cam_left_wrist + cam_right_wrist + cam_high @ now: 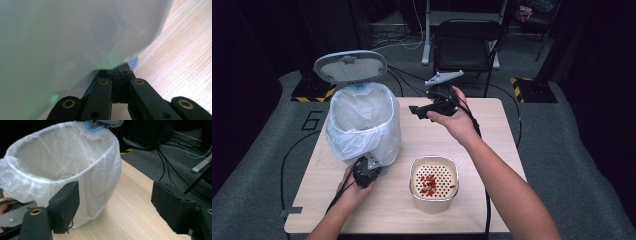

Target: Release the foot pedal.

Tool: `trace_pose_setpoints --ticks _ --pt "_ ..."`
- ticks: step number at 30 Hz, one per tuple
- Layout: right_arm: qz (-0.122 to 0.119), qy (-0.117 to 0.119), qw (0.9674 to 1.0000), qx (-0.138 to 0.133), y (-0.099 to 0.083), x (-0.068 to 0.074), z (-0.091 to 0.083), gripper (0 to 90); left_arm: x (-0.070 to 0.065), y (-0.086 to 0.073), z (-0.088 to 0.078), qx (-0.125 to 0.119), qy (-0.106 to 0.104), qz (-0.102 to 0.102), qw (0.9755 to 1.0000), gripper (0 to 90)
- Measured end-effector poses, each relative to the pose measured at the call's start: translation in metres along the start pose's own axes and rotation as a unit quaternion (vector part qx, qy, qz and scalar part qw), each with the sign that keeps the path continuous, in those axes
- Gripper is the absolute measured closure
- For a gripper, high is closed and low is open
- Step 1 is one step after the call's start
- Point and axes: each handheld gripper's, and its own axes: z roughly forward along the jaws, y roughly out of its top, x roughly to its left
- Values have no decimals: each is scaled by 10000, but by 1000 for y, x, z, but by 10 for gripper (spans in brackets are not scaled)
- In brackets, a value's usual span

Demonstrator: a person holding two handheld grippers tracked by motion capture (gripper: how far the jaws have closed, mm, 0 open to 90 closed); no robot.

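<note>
My arms are bare to the elbow, no sleeves. My left gripper (365,171) is black with a grey plate; its linked arms carry brass-ringed pivots and small screw holes. My right gripper (115,205) has two blocky black foam pads (65,203), a grey three-cornered plate on top, and a trailing black cable.

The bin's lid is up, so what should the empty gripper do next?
Probably swing the right gripper down to the cup of red bits: its jaws are open and empty, and the left gripper, shut, rests against the lined bin.
</note>
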Motion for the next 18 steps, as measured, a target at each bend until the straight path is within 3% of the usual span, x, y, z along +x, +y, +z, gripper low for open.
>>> trace_pose_setpoints --ticks 5,6,10,11,13,18 --pt "57 -113 9999 2 -12 -7 -13 235 0 -1 0 -69 47 -41 10000 900" --pt "65 -109 9999 -12 -14 -9 -16 238 1 0 -1 -79 67 118 9999 900" --pt "35 -187 9998 -1 -24 -13 -27 240 4 0 -10 -211 7 -98 9997 843" --pt "18 -222 9998 4 -29 -14 -30 240 6 0 -13 -234 -65 -92 9997 820" --pt "30 -293 9996 23 -37 -17 -35 242 6 1 -19 -366 -255 -332 9985 781" --pt "60 -527 9985 164 -61 -23 -45 245 -2 6 -27 -487 -444 -239 9975 647"
